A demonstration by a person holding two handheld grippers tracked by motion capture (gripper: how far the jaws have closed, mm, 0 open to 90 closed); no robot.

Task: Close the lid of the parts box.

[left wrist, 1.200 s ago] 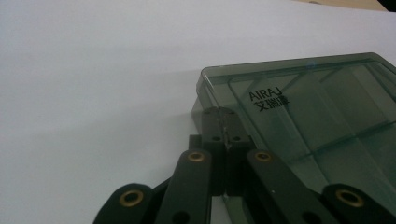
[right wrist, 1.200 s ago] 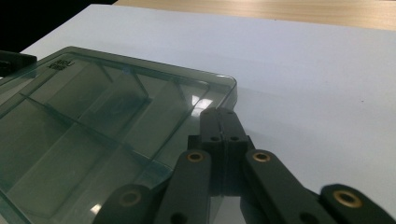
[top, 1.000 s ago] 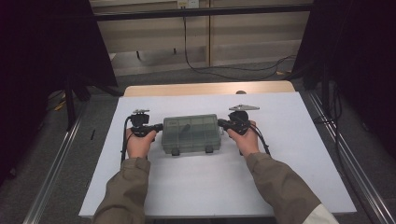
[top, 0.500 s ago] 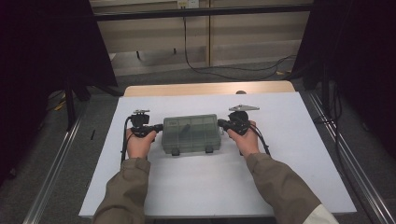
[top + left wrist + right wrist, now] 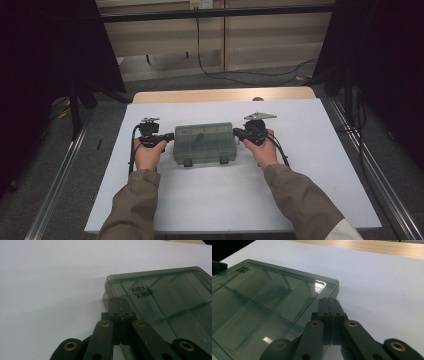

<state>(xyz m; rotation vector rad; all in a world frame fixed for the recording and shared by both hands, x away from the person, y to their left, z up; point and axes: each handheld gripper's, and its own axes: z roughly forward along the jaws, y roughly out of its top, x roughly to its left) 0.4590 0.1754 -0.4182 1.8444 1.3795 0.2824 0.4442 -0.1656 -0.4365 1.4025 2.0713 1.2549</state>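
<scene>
A big white table top [image 5: 210, 200] is holding a see-through grey-green plastic box with dividers inside [image 5: 205, 142]. The box is lying with its long side running left to right, right between the two hands. The left gripper [image 5: 169, 136] is pressing its tip on the left end, and the right gripper [image 5: 237, 132] on the right end. Both pairs of jaws are squeezed together, gripping nothing. What is sitting inside the box is too dim to tell.

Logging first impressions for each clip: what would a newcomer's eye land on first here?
The smoky translucent compartment box lying shut in the middle of the white table. A shut claw presses against each short end: the left claw on one side, the right claw on the other. Printed lettering marks the lid's corner by the left claw.
</scene>
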